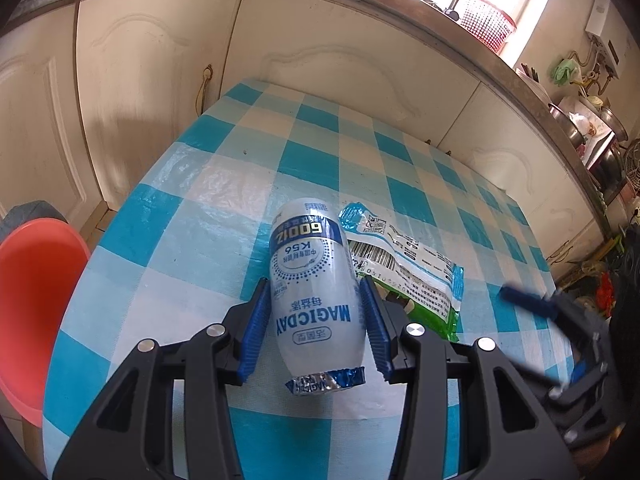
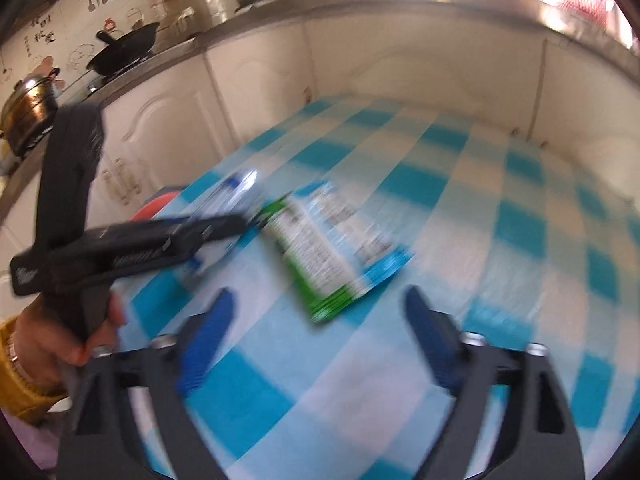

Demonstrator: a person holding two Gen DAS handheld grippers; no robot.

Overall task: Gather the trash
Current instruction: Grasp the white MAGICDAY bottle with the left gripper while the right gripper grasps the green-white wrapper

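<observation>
Left gripper [image 1: 316, 328] fingers clenched on white bottle [image 1: 314, 280] — lying on checkered surface [image 1: 200, 208], wrapper [image 1: 404, 268] just right. Right gripper [image 2: 320, 344] fingers released — wrapper just beyond, untouched.

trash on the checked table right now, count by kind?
Bottles: 1, the white bottle, clamped in the left gripper
Wrappers: 1, the green and white wrapper, flat on the table beside the bottle; the open right gripper holds nothing
Total: 2
</observation>
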